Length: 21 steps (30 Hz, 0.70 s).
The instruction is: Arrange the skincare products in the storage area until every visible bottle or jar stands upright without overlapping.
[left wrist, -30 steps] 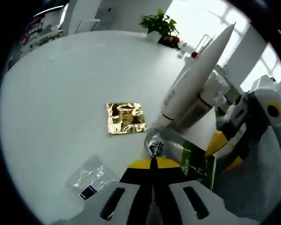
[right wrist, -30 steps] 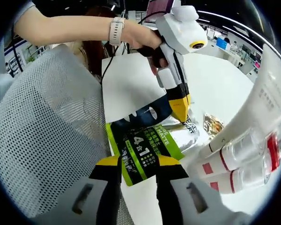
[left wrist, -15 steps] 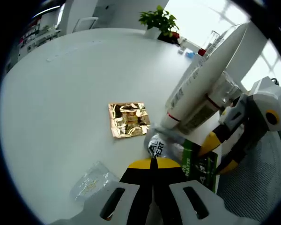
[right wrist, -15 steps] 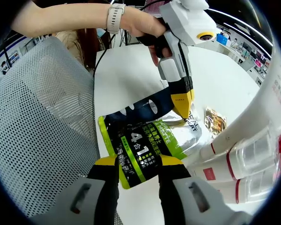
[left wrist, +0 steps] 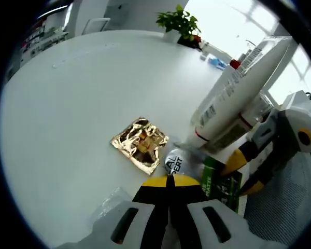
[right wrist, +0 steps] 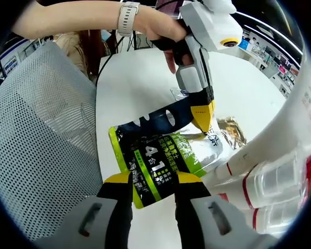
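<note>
Both grippers share the green-and-black pouch (right wrist: 160,163) at frame centre: left gripper (right wrist: 202,122) jaws clenched on its silver top, right gripper (right wrist: 151,181) jaws seemingly clamping its lower edge. Pull apart and it may tear, or knock the leaning white tube (left wrist: 238,88) and clear bottles (right wrist: 272,194), contents unreadable, on the bench (left wrist: 83,98).

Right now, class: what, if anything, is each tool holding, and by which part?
Both tools hold the same green and black sachet. The left tool pinches its silver end, shut tight. The right tool grips its opposite, dark green end.
</note>
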{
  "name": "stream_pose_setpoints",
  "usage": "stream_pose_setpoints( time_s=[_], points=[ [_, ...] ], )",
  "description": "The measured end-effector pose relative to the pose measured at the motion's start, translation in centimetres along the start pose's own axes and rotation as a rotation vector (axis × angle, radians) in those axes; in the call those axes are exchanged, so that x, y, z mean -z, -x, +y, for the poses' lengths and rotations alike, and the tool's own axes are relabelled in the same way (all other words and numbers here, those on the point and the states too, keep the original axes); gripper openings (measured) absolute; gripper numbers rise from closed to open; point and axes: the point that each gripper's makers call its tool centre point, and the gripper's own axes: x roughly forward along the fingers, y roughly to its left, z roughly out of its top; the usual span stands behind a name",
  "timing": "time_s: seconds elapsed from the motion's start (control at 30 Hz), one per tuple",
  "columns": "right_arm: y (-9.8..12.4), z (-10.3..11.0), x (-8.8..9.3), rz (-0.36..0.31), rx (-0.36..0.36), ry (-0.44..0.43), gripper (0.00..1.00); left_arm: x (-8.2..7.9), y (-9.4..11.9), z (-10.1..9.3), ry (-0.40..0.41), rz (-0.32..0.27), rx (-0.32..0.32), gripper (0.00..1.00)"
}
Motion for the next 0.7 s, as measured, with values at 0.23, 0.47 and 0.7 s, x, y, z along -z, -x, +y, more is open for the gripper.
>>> stream_pose_setpoints(
  time_s=[0.23,0.47,0.7],
  points=[
    [-0.1,-0.3,-0.3,0.004,0.024,0.046,0.25,-0.4,-0.1,0.6,0.000,-0.002,-0.010,0.00],
    [-0.3,-0.8,-0.5,0.010,0.047,0.071,0.21,-1.1,-0.2,1.5,-0.004,-0.003,-0.026,0.00],
    [-0.6,-1.0,-0.8,0.012,0.056,0.073,0.20,-1.5,-0.4,1.8,-0.011,0.000,-0.027,0.00]
  ],
)
